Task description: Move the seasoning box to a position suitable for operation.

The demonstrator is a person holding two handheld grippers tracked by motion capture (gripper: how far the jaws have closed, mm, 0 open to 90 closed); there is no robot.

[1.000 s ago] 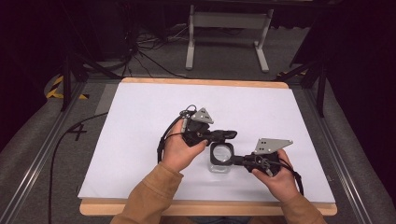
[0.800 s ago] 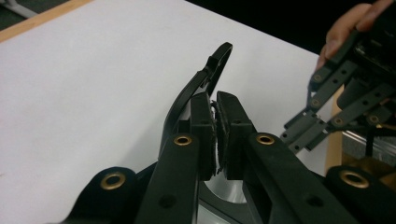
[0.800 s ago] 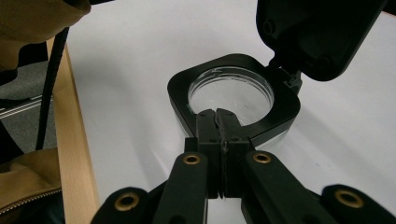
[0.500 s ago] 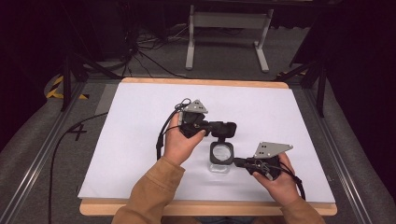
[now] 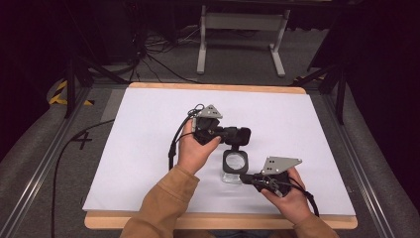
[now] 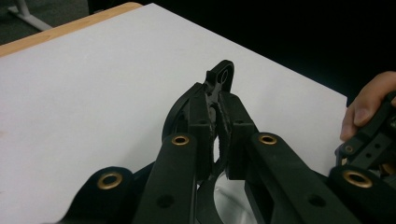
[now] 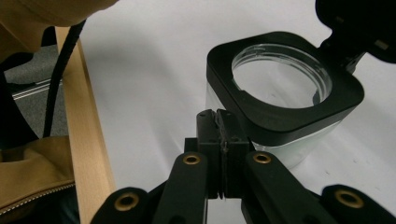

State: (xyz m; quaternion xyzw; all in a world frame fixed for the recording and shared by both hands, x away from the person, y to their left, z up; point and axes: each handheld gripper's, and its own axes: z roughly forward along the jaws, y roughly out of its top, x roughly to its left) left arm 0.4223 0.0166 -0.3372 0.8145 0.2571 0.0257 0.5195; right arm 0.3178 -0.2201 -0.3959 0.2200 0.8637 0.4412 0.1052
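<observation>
From above, the white counter (image 5: 148, 148) carries a clear square container (image 5: 234, 165) with a black rim, sitting a little right of centre toward the person's side. The left gripper (image 5: 241, 135) lies just beyond it, and the right gripper (image 5: 245, 177) comes in at its near right corner. The left gripper view adds what the high view cannot resolve: the left gripper (image 6: 219, 100) has its fingers (image 6: 198, 114) drawn nearly together, pinching a thin black tab (image 6: 222, 77) with a hole at its tip, which stands up between them; the rest of that piece is hidden below. A thumb of the other hand (image 6: 366, 109) shows at the right edge. In the right gripper view, the right gripper (image 7: 223, 135) has its fingers (image 7: 208, 140) pressed together with no visible gap, right against the container (image 7: 285, 93) at its black rim; whether anything is caught between them cannot be told. The container's round opening is uncovered there.
</observation>
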